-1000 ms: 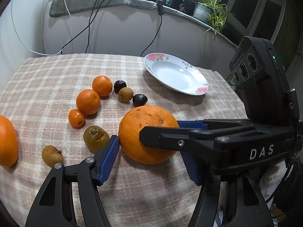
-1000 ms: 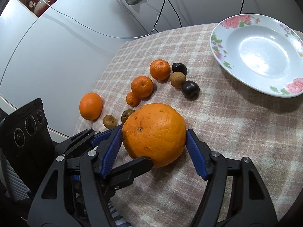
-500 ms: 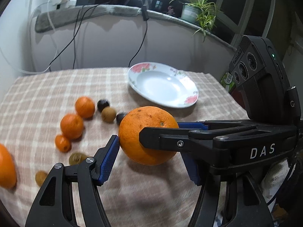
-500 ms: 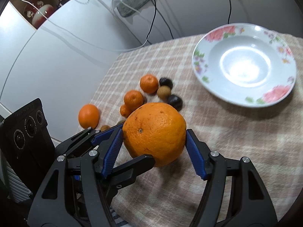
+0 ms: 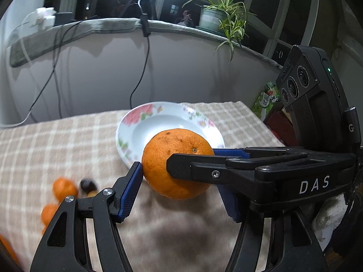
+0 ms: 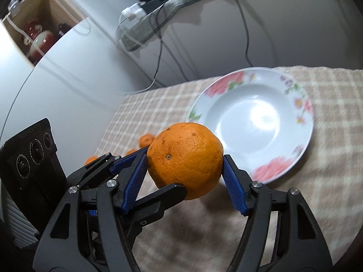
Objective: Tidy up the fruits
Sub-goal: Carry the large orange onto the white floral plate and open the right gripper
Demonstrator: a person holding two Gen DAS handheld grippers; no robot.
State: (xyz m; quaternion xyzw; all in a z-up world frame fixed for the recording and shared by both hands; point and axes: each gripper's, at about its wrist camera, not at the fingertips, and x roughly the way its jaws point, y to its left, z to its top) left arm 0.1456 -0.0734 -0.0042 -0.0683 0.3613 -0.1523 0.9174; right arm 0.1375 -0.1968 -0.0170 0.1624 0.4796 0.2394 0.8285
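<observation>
Both my grippers clamp one large orange (image 5: 177, 163): left gripper (image 5: 179, 181) with blue pads on its left and right sides, right gripper (image 6: 183, 170) likewise across it. I hold it off the checked tablecloth (image 6: 329, 136), just before the flowered plate (image 6: 254, 117); small fruits (image 5: 64, 188) lie blurred behind
</observation>
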